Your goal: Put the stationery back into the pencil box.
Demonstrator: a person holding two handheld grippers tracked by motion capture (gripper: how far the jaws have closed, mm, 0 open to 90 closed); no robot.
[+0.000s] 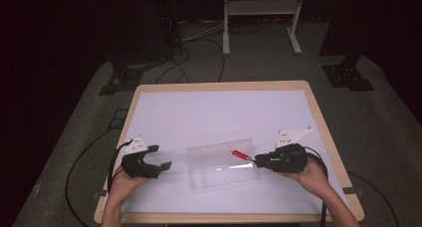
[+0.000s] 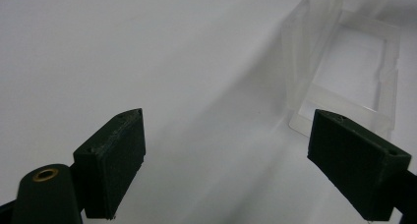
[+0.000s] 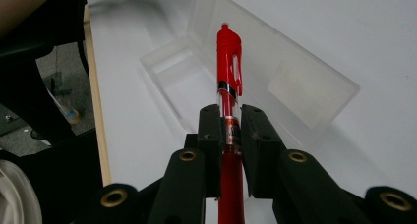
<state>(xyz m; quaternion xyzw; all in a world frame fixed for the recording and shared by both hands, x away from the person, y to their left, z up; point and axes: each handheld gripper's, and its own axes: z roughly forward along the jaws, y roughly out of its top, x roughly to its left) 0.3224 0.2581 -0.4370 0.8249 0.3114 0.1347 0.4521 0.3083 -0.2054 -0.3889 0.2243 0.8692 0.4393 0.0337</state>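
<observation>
Right gripper (image 3: pixel 230 128) clamped tight on red pen (image 3: pixel 229 62), jaws pinching its clear barrel; capped clip end sticks out past the jaws. In the high view the pen (image 1: pixel 240 155) hangs over the right end of the clear plastic case (image 1: pixel 224 170), just above the open tray, next to its raised lid. Case lies open near the front middle of the white worktop (image 1: pixel 209 112). Left gripper (image 1: pixel 160 157) at left of case, jaws wide apart, nothing between them, near the case's left end but not touching. Left gripper view: case (image 2: pixel 344 62) ahead, right of centre.
</observation>
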